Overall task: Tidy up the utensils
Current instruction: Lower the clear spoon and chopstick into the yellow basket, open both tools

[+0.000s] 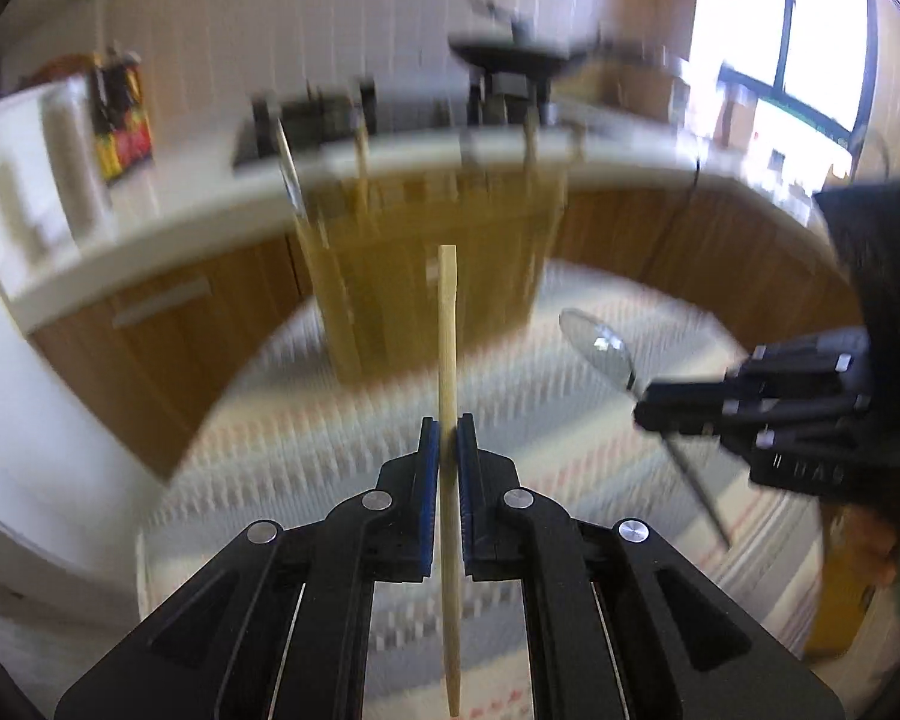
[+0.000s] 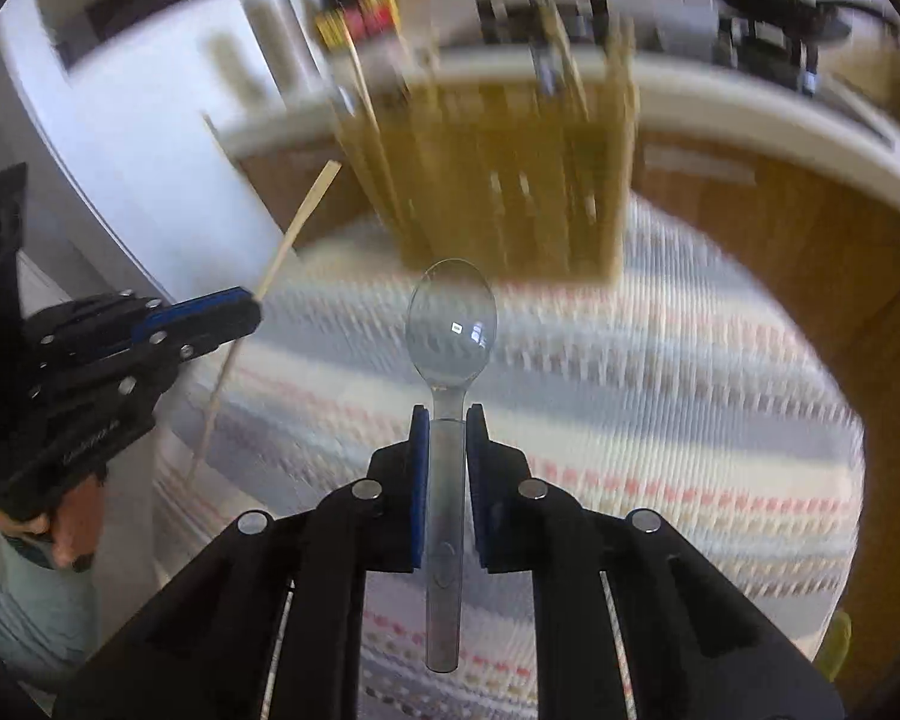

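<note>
While both grippers are carrying a piece clear of the striped cloth (image 2: 660, 420), the step in hand looks like transport toward the slotted wooden utensil holder (image 2: 510, 180). The left gripper (image 1: 448, 438) is clamping one wooden chopstick (image 1: 448, 324) upright between its pads; the right gripper (image 2: 448, 426) is pinching one clear plastic spoon (image 2: 452, 312) by the handle, bowl forward. Next, each piece is probably needing lining up over a slot. Several sticks are already standing in the holder, too blurred to count.
</note>
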Motion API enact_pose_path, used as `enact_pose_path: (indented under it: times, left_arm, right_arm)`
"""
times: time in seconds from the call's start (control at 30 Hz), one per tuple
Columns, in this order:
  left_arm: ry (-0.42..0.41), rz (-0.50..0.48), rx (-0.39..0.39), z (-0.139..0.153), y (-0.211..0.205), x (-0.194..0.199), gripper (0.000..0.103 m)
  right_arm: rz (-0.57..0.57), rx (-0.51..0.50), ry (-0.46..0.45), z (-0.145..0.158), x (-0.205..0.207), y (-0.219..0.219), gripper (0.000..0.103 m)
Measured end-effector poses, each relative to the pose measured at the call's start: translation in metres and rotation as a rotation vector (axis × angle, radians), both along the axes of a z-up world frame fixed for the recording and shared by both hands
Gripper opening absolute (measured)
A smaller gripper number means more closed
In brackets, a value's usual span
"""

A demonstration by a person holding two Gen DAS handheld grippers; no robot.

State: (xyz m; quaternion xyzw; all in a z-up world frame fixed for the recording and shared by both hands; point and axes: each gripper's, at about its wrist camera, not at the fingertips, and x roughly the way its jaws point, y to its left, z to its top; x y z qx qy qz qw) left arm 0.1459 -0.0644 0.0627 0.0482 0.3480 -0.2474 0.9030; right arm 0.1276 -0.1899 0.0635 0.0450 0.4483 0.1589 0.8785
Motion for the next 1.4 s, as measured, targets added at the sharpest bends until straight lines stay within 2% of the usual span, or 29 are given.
enact_pose_path:
  times: [0.13,0.33,0.5,0.6,0.73,0.83,1.07,1.23,1.4]
  left_arm:
    - [-0.099,0.024,-0.172,0.048,0.016,0.016,0.004]
    - [-0.228,0.042,-0.341,0.102,0.023,0.036,0.004]
    - [-0.339,0.077,-0.401,0.121,0.01,0.055,0.004]
    - [-0.427,0.079,-0.434,0.121,0.008,0.055,0.004]
    - [-0.539,0.11,-0.445,0.113,0.007,0.06,0.004]
    - [-0.571,0.137,-0.445,0.101,0.007,0.072,0.004]
    - [-0.552,0.169,-0.481,0.066,0.011,0.108,0.004]
    - [-0.54,0.194,-0.44,0.045,0.007,0.127,0.004]
    - [-0.545,0.203,-0.39,0.033,0.002,0.131,0.004]
  right_arm:
    - [0.014,0.029,-0.19,0.051,0.003,-0.002,0.01]
    - [-0.001,0.072,-0.395,0.108,0.019,-0.008,0.01]
    - [-0.033,0.133,-0.548,0.139,0.036,-0.028,0.01]
    - [-0.088,0.108,-0.642,0.152,0.048,-0.039,0.01]
    - [-0.142,0.058,-0.697,0.151,0.072,-0.049,0.01]
    - [-0.169,0.024,-0.72,0.14,0.092,-0.059,0.01]
    - [-0.191,0.02,-0.682,0.097,0.138,-0.071,0.01]
    - [-0.174,0.043,-0.656,0.07,0.154,-0.073,0.01]
    - [-0.163,0.059,-0.647,0.057,0.164,-0.078,0.01]
